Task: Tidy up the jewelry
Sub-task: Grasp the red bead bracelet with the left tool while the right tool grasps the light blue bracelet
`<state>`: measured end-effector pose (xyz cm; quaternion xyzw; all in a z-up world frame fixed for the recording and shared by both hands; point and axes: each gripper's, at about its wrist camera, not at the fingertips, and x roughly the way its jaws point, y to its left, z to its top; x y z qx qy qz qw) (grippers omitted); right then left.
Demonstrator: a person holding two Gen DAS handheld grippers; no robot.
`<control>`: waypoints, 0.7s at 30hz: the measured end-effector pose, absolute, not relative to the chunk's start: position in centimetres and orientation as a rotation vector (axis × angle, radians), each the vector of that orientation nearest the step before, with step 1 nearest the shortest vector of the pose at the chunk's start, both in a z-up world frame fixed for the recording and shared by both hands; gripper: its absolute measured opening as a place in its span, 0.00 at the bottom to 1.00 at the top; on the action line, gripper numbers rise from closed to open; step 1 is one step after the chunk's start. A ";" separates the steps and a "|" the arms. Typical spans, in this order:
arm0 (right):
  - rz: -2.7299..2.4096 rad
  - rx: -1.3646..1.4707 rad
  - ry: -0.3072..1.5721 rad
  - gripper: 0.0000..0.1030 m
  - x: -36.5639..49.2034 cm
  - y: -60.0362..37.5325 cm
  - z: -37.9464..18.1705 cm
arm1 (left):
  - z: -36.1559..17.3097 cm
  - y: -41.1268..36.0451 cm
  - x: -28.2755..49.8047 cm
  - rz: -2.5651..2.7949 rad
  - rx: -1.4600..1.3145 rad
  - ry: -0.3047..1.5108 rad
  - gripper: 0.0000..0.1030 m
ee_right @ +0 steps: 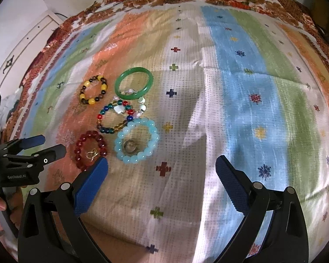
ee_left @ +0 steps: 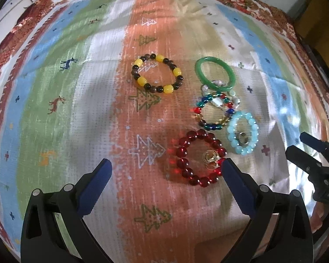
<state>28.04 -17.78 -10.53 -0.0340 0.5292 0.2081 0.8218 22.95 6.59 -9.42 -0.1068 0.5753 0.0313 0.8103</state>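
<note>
Left gripper [ee_left: 166,168] and right gripper [ee_right: 162,168]: both spread wide, holding nothing. Red faceted-bead bracelet [ee_left: 197,157] lies nearest the left gripper; pale blue bead bracelet [ee_left: 243,132] just beside it, on the striped patterned cloth [ee_left: 76,109].

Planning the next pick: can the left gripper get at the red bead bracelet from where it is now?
Probably yes. The left gripper is open, and the red bead bracelet lies flat just ahead by its right finger, nothing between. Small gold rings sit inside the loop and could get snagged.
</note>
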 end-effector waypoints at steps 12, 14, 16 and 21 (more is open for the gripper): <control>0.414 -0.091 1.194 0.96 30.9 -16.6 -13.0 | -11.0 6.6 24.7 0.096 -0.186 1.264 0.88; 0.410 -0.092 1.200 0.96 31.2 -16.4 -13.3 | -11.4 6.5 24.9 0.097 -0.177 1.274 0.86; 0.406 -0.077 1.208 0.96 31.6 -16.4 -13.7 | -11.7 6.3 25.1 0.088 -0.166 1.284 0.84; 0.396 -0.095 1.206 0.91 32.2 -15.8 -14.2 | -12.1 6.2 25.4 0.078 -0.157 1.293 0.75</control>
